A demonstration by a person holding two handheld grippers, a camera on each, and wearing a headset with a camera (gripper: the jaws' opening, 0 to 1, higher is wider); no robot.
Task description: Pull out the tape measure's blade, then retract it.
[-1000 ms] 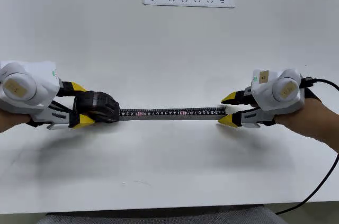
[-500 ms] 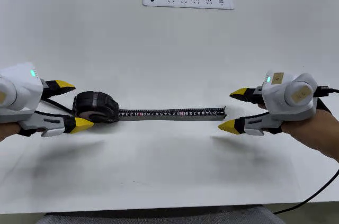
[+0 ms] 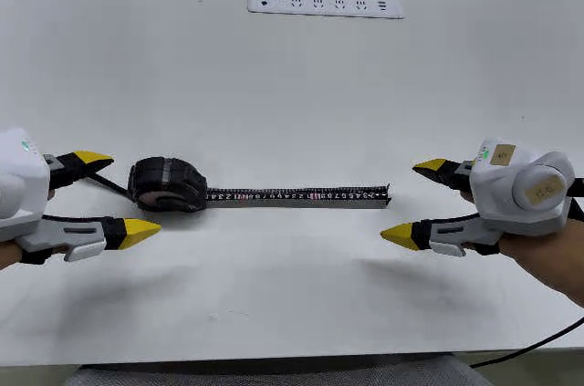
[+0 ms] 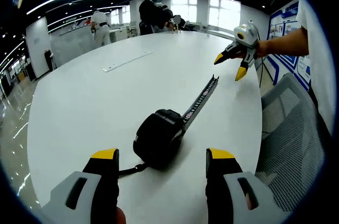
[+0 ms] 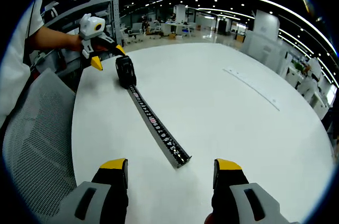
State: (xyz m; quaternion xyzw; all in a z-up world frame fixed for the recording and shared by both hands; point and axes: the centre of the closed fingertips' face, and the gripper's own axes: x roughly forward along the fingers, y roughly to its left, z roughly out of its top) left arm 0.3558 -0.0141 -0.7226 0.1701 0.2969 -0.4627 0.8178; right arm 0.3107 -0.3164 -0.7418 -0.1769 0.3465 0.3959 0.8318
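Note:
A black tape measure case lies on the white table with its blade drawn out to the right, flat on the surface. My left gripper is open just left of the case, touching nothing. In the left gripper view the case sits a little ahead of the yellow-tipped jaws, with the blade running away toward the other gripper. My right gripper is open, a short way right of the blade's end hook. The right gripper view shows the blade ending ahead of my jaws, and the case far off.
A white power strip lies at the far side of the table. A black cable trails off the table's near right edge. A mesh chair seat sits beside the table, and people stand in the background.
Both grippers have let go and drawn back: the left off the case, the right off the blade's end. The tape measure stays where it lay, blade still extended.

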